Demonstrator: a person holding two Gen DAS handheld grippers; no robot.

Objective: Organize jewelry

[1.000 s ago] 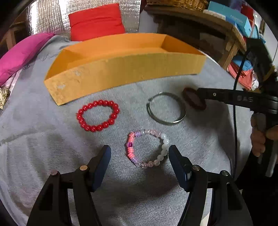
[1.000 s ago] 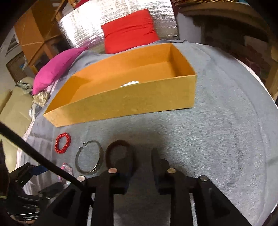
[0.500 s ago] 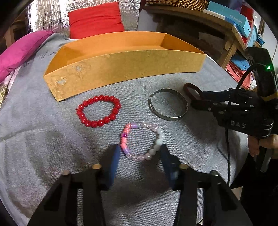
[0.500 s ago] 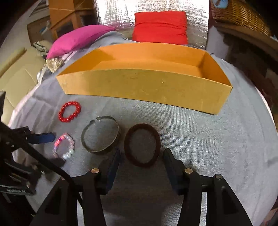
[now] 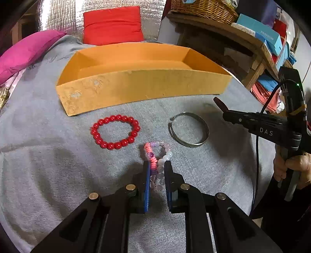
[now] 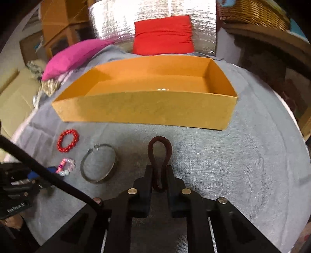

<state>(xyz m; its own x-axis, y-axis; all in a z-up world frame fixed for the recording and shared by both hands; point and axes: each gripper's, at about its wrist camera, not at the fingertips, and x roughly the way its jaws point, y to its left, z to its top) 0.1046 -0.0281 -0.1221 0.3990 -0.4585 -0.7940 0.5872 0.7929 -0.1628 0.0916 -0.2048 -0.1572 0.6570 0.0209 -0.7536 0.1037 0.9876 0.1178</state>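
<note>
Jewelry lies on a grey knit cloth over a rounded surface, w/ an orange box across the upper middle of both views. We see a red cushion and a magenta cushion behind it, silver quilted foil at top, a wicker basket and a wooden shelf w/ blue boxes at upper right.

Pastel bead bracelet, lower centre of left view: pink, lilac, clear and white beads, squeezed into a narrow loop. Left gripper jaws closing, pads pressing on its near half. Red bead bracelet: glossy round beads, flat, left of centre. Metal bangle: thin, dull, w/ a gap at its upper left, right of centre, just beside the pastel one.

Dark brown band, centre of right view: soft-looking, pinched to a teardrop. Right gripper jaws closing, pads on its lower part.

Box walls matte, scuffed pale at near left corner. Something small and white peeks over the near wall inside; we can't tell what. Right view blurred at left. A hand on the right gripper's handle is cut off at right edge.
</note>
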